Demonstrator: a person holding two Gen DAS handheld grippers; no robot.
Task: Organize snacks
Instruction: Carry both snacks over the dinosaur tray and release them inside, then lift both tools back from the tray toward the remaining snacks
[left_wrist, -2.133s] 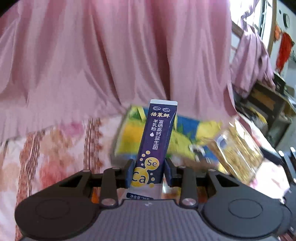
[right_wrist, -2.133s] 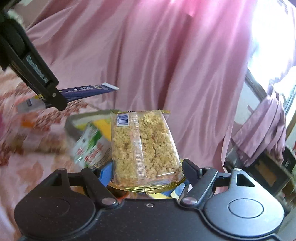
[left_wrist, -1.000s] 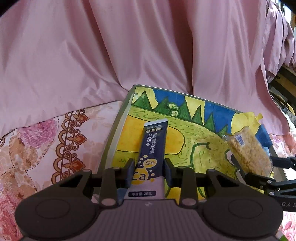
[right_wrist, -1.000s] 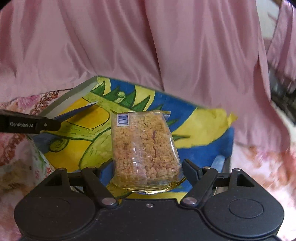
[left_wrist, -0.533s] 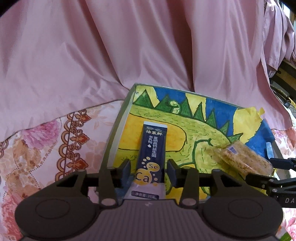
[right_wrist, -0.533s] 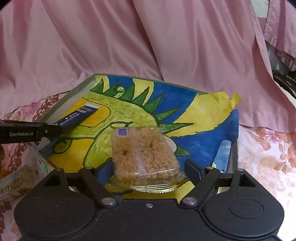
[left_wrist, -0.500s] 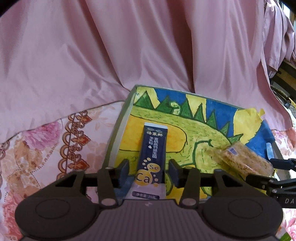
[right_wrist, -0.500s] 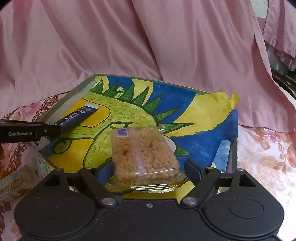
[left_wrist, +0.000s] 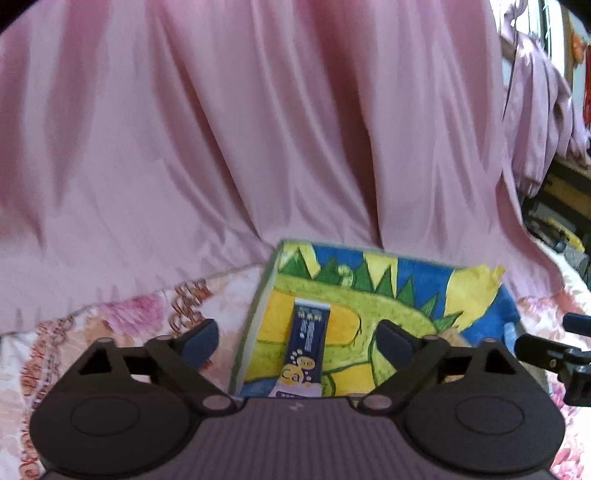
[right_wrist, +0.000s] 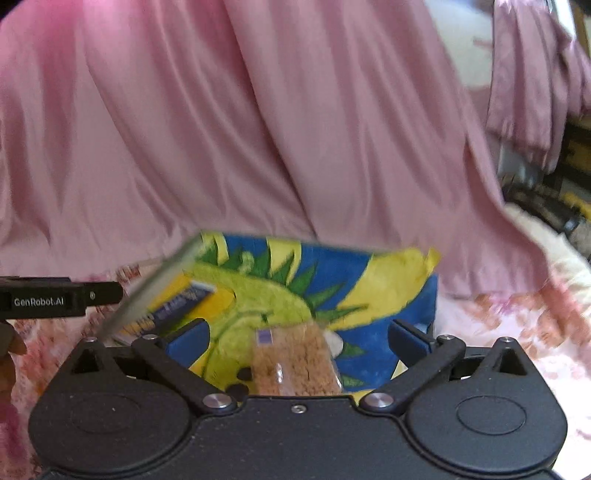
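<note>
A dark blue powder stick packet (left_wrist: 306, 347) lies flat in a tray painted with a green dinosaur on yellow and blue (left_wrist: 402, 295). My left gripper (left_wrist: 297, 341) is open and empty, its jaws spread wide above the packet. A clear-wrapped crispy rice snack (right_wrist: 295, 363) lies in the same tray (right_wrist: 391, 295), below my right gripper (right_wrist: 297, 341), which is open and empty. The blue packet also shows in the right wrist view (right_wrist: 173, 308). The snack is mostly hidden behind a finger in the left wrist view.
A pink curtain (left_wrist: 258, 129) hangs behind the tray. A floral cloth (left_wrist: 122, 325) covers the surface around it. The left gripper's side (right_wrist: 55, 301) shows at the left of the right wrist view. Cluttered shelves (left_wrist: 561, 206) stand at far right.
Both grippers have opened wide and let go: the blue packet and the rice snack now lie in the tray. Both grippers have drawn back and up from the tray.
</note>
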